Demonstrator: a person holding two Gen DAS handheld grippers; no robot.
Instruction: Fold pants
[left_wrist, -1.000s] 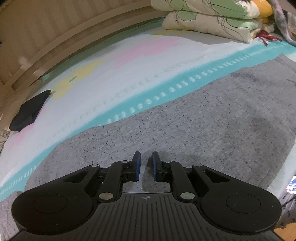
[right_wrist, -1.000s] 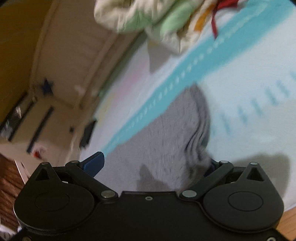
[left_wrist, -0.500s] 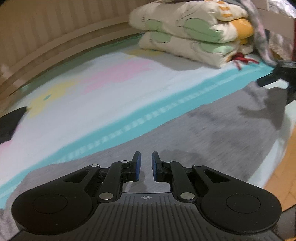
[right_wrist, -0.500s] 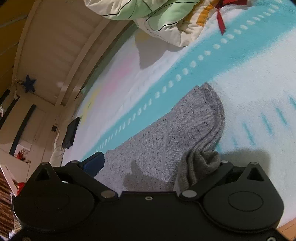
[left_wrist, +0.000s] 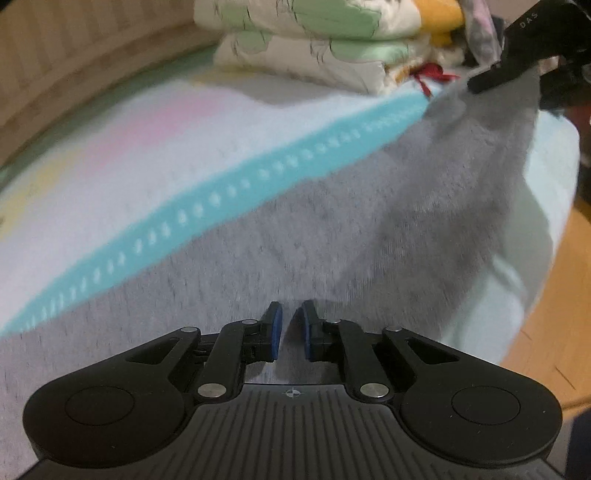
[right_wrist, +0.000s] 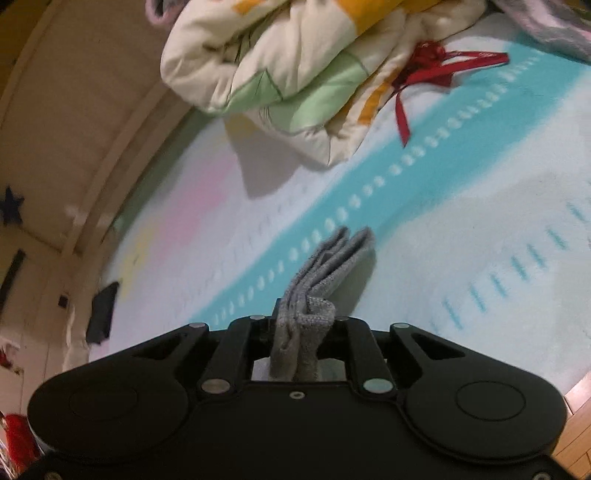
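Our right gripper (right_wrist: 303, 325) has just been closing and now its fingers pinch a bunched end of the grey pants (left_wrist: 332, 236), which a moment ago lay loose between wide-open fingers. That end is lifted off the bed (right_wrist: 461, 206), with the cloth trailing ahead of the fingers. Our left gripper (left_wrist: 290, 328) is nearly closed and holds nothing; the pants lie flat just beyond its fingers. We judge the fold is starting: the caught end can now go over.
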